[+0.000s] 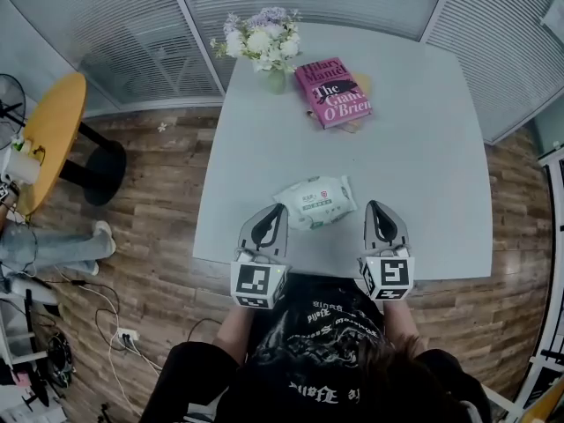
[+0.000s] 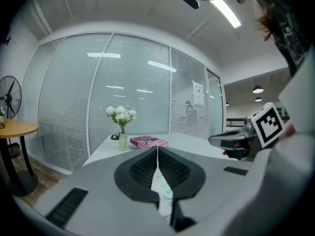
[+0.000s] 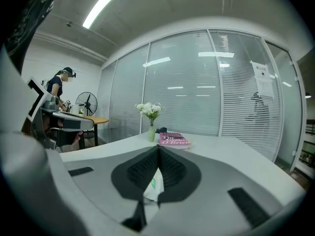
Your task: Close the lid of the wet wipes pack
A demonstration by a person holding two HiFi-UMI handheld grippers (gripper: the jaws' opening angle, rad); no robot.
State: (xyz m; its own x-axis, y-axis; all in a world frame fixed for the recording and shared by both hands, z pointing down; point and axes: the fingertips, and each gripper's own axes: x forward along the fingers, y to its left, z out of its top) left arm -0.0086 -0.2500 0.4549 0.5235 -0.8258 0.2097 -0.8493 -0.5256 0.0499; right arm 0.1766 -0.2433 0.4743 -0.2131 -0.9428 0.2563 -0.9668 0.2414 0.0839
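On the pale table [image 1: 441,148], near its front edge, lay the wipes pack [image 1: 315,203], flat and slightly askew, label side up. A person stood at that edge with a claw in each hand, both pointing across the table and tilted a little downward.

The left claw [image 1: 278,210] had its tip at the pack's left end; whether it touched could not be told. Its jaws were pressed together, and its own view showed only a sliver of the white pack through the gap beneath them, not pinched. The right claw [image 1: 372,205] sat just beside the pack's right end, apart from it, jaws likewise pressed together on nothing.

Farther back stood a vase of flowers [image 1: 260,42] and a pink book [image 1: 333,92], well apart from the pack.

From above, no raised flap showed; the lid looked level with the pack's top, though it was too small to confirm as snapped shut. Judging by that, the closing was either done or needed only a firm press on the lid.
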